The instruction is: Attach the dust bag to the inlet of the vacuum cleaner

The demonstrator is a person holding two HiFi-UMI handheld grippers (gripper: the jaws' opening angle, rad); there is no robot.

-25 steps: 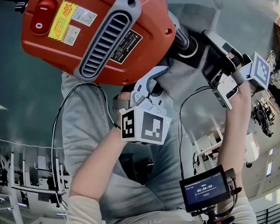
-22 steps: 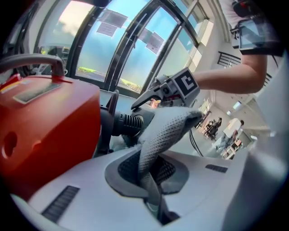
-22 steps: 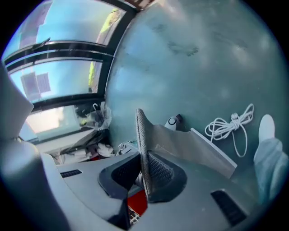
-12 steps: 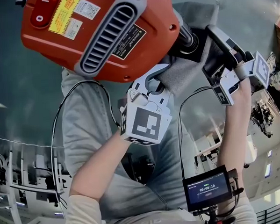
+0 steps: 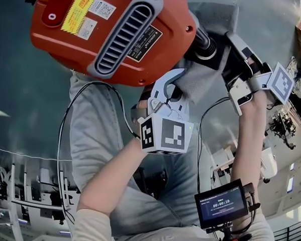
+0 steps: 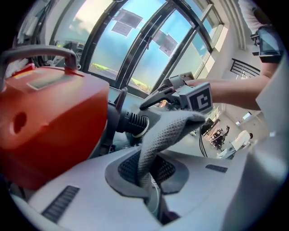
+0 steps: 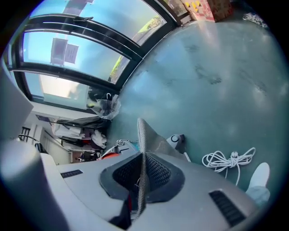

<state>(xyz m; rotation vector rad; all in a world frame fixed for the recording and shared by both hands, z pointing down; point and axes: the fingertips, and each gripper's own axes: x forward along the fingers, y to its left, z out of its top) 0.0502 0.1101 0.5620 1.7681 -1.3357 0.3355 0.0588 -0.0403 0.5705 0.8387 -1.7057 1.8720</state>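
Observation:
The red vacuum cleaner (image 5: 111, 34) fills the top of the head view, its black ribbed inlet (image 5: 206, 44) at its right end. The grey mesh dust bag (image 5: 194, 84) hangs just below the inlet, between my two grippers. My left gripper (image 5: 165, 94) is shut on the bag's lower part. In the left gripper view the mesh (image 6: 167, 131) rises from my jaws (image 6: 146, 178) toward the inlet (image 6: 133, 122), beside the red body (image 6: 45, 126). My right gripper (image 5: 229, 58) is closing tight on the bag's right edge. That thin fabric edge (image 7: 141, 135) stands between its pads (image 7: 141, 189).
The person's jeans (image 5: 96, 145) lie under the vacuum, with a black cable (image 5: 61, 147) looping beside them. A small monitor (image 5: 221, 204) sits at the waist. On the teal floor lie a coiled white cord (image 7: 228, 160) and, farther off, cardboard boxes (image 7: 203, 9).
The vacuum has shifted slightly up and right in the head view. The left gripper's marker cube has rolled and moved a little right. The right gripper has rolled slightly. Both still grip the bag.

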